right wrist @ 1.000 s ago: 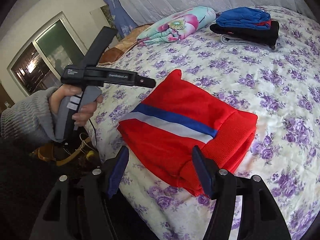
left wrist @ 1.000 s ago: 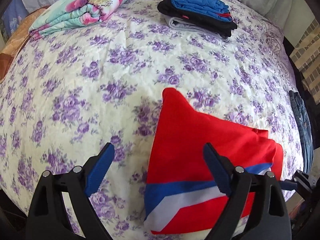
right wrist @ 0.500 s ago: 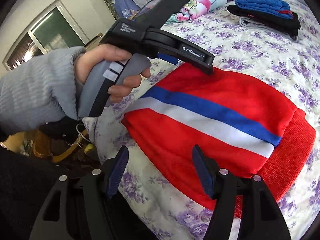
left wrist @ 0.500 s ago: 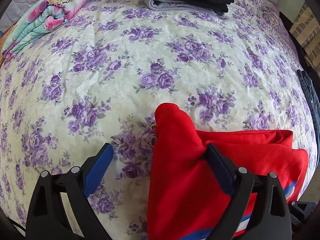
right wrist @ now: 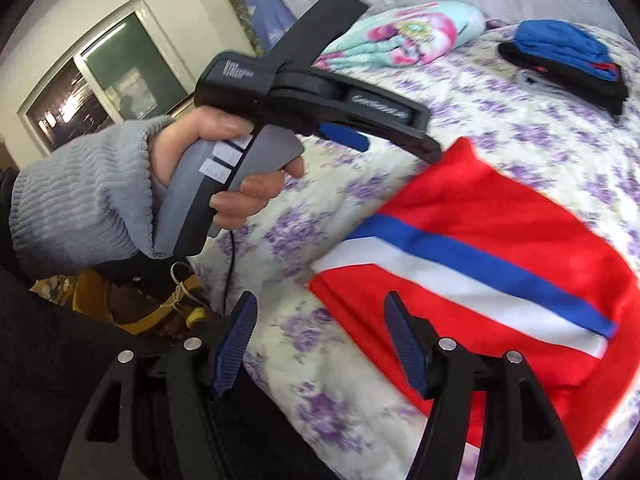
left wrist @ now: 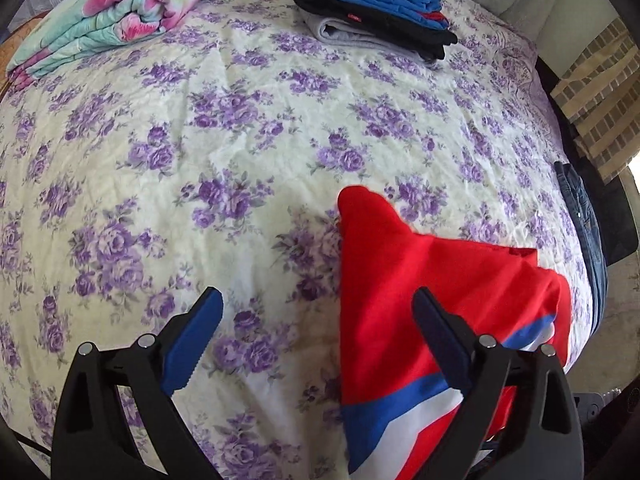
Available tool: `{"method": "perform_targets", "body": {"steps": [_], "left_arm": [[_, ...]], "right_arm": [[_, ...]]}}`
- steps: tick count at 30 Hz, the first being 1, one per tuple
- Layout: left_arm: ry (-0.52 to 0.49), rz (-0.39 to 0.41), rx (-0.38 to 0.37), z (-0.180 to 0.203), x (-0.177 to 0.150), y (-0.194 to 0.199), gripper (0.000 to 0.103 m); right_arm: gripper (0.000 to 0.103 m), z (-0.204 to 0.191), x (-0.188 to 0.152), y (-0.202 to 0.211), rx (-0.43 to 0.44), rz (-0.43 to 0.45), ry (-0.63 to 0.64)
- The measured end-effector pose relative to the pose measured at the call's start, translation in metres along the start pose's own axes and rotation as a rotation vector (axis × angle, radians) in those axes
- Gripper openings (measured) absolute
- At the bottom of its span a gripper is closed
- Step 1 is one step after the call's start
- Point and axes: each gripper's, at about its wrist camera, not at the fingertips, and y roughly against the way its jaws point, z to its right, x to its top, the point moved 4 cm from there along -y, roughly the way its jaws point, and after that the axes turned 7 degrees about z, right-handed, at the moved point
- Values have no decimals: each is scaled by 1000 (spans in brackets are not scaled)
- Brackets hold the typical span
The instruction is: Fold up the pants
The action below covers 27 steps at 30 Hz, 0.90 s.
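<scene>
The red pants with a blue and white stripe lie folded in a compact bundle near the bed's front edge; they also show in the right wrist view. My left gripper is open and empty above the bundle's left edge, its right finger over the red cloth. It shows from the side in the right wrist view, held in a hand. My right gripper is open and empty, just off the bundle's near left corner.
A stack of folded blue, black and grey clothes sits at the far side of the floral bed sheet. A rolled flowery quilt lies far left. Jeans hang at the bed's right edge. A window is at left.
My left gripper has pulled back and up from the bundle, so more bed shows. My right gripper has shifted left, toward the bundle's corner. Both stayed open.
</scene>
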Motion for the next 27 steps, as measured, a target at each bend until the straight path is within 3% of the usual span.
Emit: {"method": "perform_targets", "body": {"steps": [4, 9, 12, 15, 18, 21, 24, 27], "left_arm": [[-14, -68, 28, -4, -19, -25, 93], [11, -65, 14, -8, -24, -29, 94], [12, -39, -17, -6, -19, -15, 93], [16, -10, -58, -4, -19, 4, 93], [22, 7, -86, 0, -24, 20, 93], [18, 14, -83, 4, -34, 32, 93], [14, -1, -58, 10, -46, 31, 93], [25, -40, -67, 15, -59, 23, 93]], "right_arm": [[67, 0, -8, -24, 2, -64, -27], [66, 1, -9, -21, -16, -59, -75], [66, 3, 0, 5, -78, 21, -76], [66, 24, 6, 48, -163, 141, -187], [72, 56, 0, 97, -317, 255, -301], [77, 93, -13, 131, -472, 305, -412], [77, 129, -25, 139, -507, 307, -532], [77, 159, -33, 134, -427, 324, -627]]}}
